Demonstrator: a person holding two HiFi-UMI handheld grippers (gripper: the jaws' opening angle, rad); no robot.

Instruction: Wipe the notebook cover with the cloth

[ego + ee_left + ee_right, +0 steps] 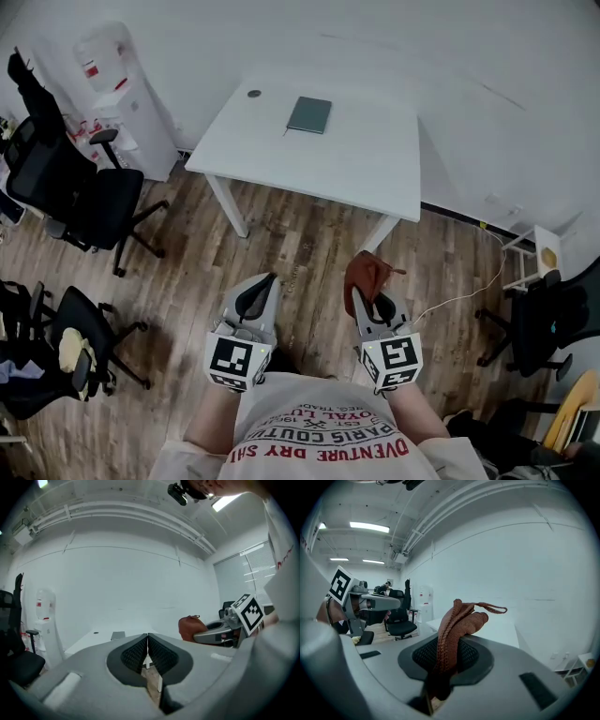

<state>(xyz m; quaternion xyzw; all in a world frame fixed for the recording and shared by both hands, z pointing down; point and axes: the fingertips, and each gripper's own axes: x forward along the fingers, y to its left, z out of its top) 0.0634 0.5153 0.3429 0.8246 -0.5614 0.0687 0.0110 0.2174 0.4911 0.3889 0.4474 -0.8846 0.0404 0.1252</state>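
- Holding the cloth (459, 620) and facing the job: the right gripper (369, 302) is clenched on a rust-brown rag, which bunches up past its jaw tips with a loose loop trailing off to its right side.
- Over to the left gripper (148, 651): jaws pressed together, nothing between them, only bare ribbed pads meeting along one seam. It hangs level with its partner, just to that gripper's left.
- Now the notebook (309, 114): a dark closed book lying flat on the white table (375, 150), well ahead of both grippers and apart from them, with open wooden floor (309, 234) between. From the right gripper it sits forward and a touch to the left.
- Progress check: the cloth is in hand, so I'd call the pick-up done. No contact with the cover, and the wiping itself has not begun.
- What's left, as I read it: close the gap to the table, bring the rag down on the cover and stroke across it. The empty left gripper looks free to pin the book should it slide.
- Off beyond the left gripper's outer side stands a black office chair (94, 202), clear of the route ahead.
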